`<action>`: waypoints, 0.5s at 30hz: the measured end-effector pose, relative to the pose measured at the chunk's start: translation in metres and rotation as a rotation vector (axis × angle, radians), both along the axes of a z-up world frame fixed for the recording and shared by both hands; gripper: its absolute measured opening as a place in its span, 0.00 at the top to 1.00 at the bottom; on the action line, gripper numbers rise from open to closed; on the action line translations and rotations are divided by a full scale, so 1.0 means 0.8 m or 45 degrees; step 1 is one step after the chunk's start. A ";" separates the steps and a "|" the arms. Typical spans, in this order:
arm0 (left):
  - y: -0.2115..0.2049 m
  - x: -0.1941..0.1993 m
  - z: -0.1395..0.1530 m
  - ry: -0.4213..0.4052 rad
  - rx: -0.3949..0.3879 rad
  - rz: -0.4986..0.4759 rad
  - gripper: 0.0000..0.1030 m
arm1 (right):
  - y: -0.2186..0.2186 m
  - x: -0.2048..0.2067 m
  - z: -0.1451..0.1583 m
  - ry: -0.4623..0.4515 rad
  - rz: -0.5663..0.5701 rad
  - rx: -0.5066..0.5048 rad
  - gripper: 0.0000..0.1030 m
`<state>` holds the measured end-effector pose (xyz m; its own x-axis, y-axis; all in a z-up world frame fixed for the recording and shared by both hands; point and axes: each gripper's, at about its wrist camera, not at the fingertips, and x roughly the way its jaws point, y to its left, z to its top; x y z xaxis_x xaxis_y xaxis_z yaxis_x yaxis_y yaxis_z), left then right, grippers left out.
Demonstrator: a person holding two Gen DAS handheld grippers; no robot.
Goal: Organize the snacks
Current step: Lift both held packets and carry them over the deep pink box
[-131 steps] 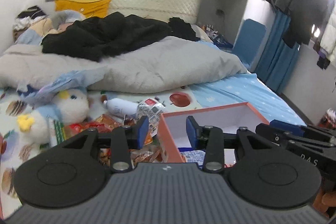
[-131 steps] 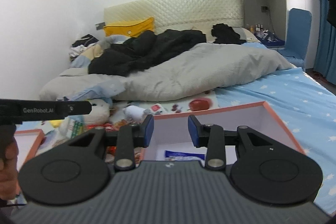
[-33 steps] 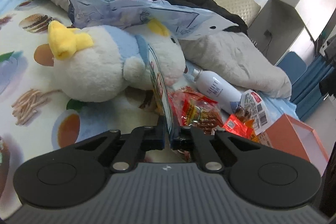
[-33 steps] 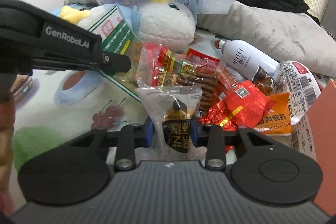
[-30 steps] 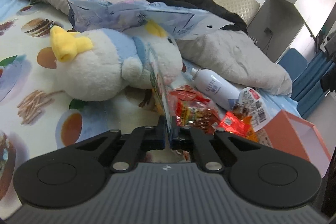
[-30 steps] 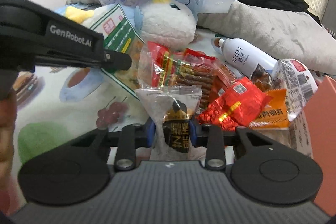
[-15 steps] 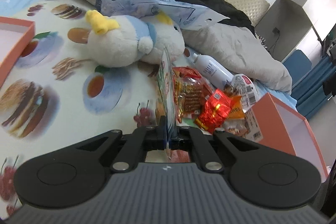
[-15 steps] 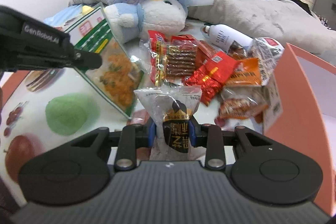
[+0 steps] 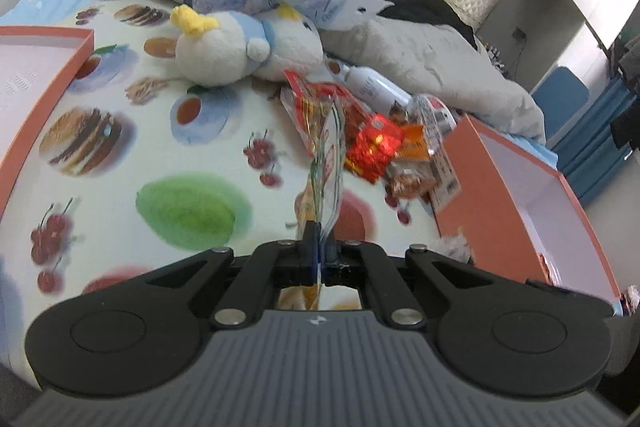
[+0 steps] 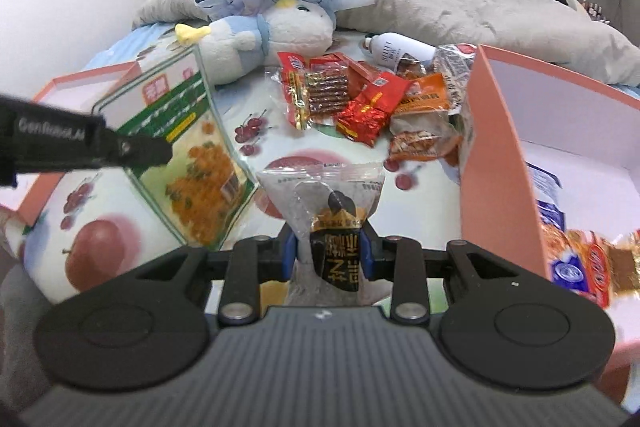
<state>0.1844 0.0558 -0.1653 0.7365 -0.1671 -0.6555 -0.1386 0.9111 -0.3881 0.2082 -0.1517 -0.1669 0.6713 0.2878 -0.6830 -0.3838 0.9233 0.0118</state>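
Left claw (image 9: 319, 247): jaws pressed together, pinching thin edge of flat green packet (image 10: 188, 143). Packet stands edge-on, straight ahead of pads. Light, floppy film, probably slick; you keep pinch on sealed edge.

Right claw (image 10: 329, 251): pinching clear pouch (image 10: 326, 199) at narrow middle, top flaring above pads. Soft, light, contents likely crushable; you go easy on squeeze.

Orange box (image 10: 492, 147) just right of right claw, snacks inside. Snack pile (image 10: 360, 99) ahead, beyond pouch. Second orange box (image 9: 52, 67) far left of left claw.
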 end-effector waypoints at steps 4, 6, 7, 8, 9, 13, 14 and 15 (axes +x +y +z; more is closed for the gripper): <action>-0.001 -0.013 0.004 0.008 -0.030 0.003 0.99 | -0.010 -0.009 0.001 0.007 -0.039 0.013 0.67; -0.004 -0.017 0.013 -0.010 -0.013 -0.004 1.00 | -0.014 -0.014 0.004 -0.002 -0.067 0.030 0.67; -0.006 -0.016 0.018 -0.012 -0.003 -0.025 1.00 | -0.016 -0.015 0.006 -0.002 -0.079 0.040 0.67; -0.010 -0.014 0.026 -0.016 0.009 -0.068 1.00 | -0.019 -0.016 0.009 -0.002 -0.091 0.058 0.67; -0.015 -0.014 0.032 -0.029 0.028 -0.089 1.00 | -0.020 -0.016 0.013 -0.007 -0.097 0.070 0.67; -0.031 -0.005 0.055 -0.052 0.083 -0.166 1.00 | -0.028 -0.016 0.031 -0.045 -0.116 0.093 0.67; -0.036 -0.003 0.061 -0.059 0.096 -0.180 1.00 | -0.031 -0.015 0.037 -0.054 -0.123 0.104 0.67; -0.040 0.000 0.066 -0.067 0.106 -0.188 1.00 | -0.035 -0.015 0.043 -0.066 -0.132 0.113 0.67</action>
<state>0.1842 0.0241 -0.1127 0.7417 -0.2229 -0.6326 0.0177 0.9493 -0.3138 0.1961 -0.1794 -0.1325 0.7343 0.2729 -0.6215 -0.2886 0.9543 0.0781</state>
